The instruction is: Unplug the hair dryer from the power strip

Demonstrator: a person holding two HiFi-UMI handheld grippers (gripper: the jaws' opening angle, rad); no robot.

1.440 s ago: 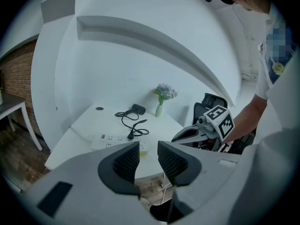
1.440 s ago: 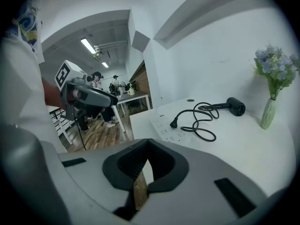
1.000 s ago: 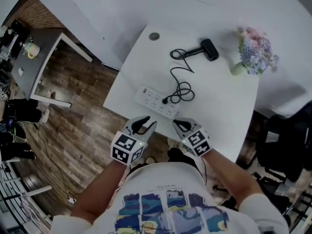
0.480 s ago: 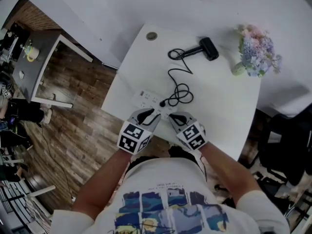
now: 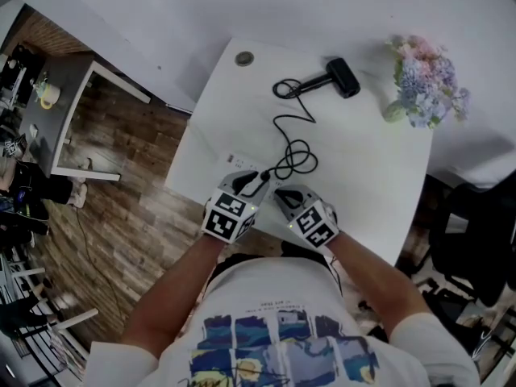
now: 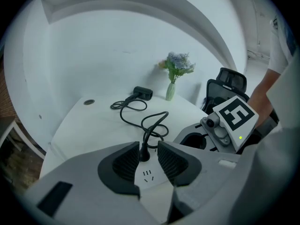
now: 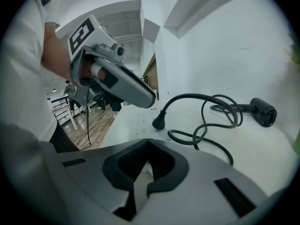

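Black plug (image 6: 144, 156) stands in white power strip (image 6: 147, 176) btwn spread L gripper (image 6: 149, 147) fingers; R gripper (image 7: 148, 142) fingers pressed together.

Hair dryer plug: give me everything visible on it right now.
The plug is small, round, black and plastic-looking, seated upright in the white power strip at the near edge of the table. Its black cord leaves its top and loops off to the hair dryer. The left gripper straddles it, jaws apart, not yet clamped.

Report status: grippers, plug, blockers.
Left gripper open, lined up on black round plug seated in white plastic power strip. Right gripper shut, empty. Nothing blocking.
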